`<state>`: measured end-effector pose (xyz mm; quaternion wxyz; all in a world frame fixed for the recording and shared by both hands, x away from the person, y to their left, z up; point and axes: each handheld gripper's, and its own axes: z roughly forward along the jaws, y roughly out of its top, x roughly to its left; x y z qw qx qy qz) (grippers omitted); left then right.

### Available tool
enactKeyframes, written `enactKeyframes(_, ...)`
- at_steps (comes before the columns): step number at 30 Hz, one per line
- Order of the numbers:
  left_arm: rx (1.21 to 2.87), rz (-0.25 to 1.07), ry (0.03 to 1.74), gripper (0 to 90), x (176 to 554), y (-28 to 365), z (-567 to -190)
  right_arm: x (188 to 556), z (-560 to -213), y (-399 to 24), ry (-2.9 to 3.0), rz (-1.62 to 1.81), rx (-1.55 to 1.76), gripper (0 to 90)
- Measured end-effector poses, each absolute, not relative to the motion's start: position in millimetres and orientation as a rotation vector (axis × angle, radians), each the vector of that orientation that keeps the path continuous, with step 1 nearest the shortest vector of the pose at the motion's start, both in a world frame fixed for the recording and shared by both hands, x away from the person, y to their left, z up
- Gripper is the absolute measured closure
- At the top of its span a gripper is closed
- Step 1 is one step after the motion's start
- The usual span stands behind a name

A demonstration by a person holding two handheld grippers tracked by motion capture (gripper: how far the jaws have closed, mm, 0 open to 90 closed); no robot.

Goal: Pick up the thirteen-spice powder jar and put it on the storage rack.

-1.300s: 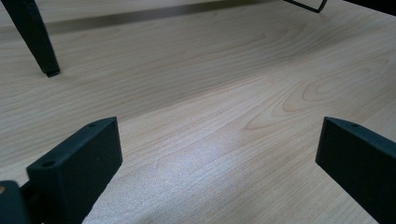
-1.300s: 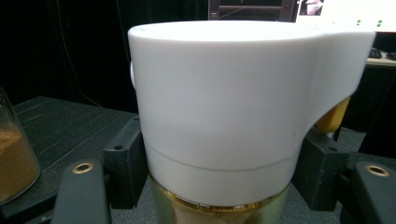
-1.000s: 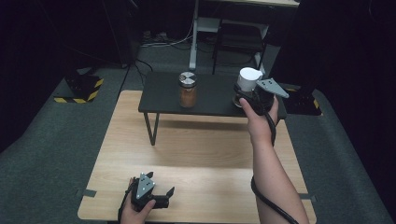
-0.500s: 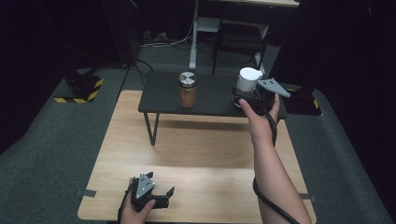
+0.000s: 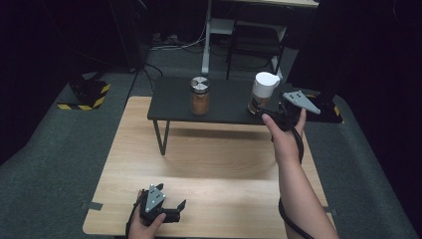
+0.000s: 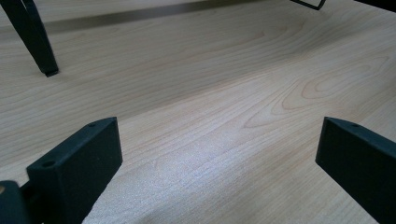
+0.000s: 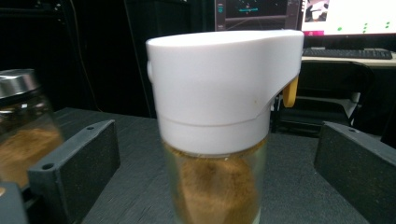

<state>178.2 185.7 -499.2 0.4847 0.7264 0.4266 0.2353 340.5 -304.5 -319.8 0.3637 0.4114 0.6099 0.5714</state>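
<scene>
Between the right gripper (image 7: 217, 154)'s two black jaws stands a glass jar (image 7: 219, 126) with a white cap, brown powder showing through its lower half. The jaws have just been opening and now stand wide, each pad clear of the glass with a gap on both sides, so the jar rests on its own on the black shelf (image 5: 224, 102) and nothing grips it. Off to the left of the left-hand jaw, farther back on the same shelf, sits a second jar (image 5: 200, 95) with a metal lid and the same brown filling. By my reading the step in hand is letting go of the capped jar and drawing away. To do that well, the hand should pull straight back along the line of the jaws, keeping them spread and level, so neither pad brushes the glass and tips a tall, top-heavy jar; any sideways swing should wait until the tips are clear of it. The left gripper (image 5: 166, 211) lies low over the wooden table (image 6: 224, 93), its jaws spread wide too, with only bare wood between them and a shelf leg (image 6: 32, 39) beyond the left-hand jaw.
</scene>
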Motion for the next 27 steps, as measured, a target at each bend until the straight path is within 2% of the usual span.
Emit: enactKeyframes(27,1.784,0.595,1.029,0.6,176.3,182.1,-498.6,258.0,-363.4,-336.7,1.617,1.569,0.916,0.0)
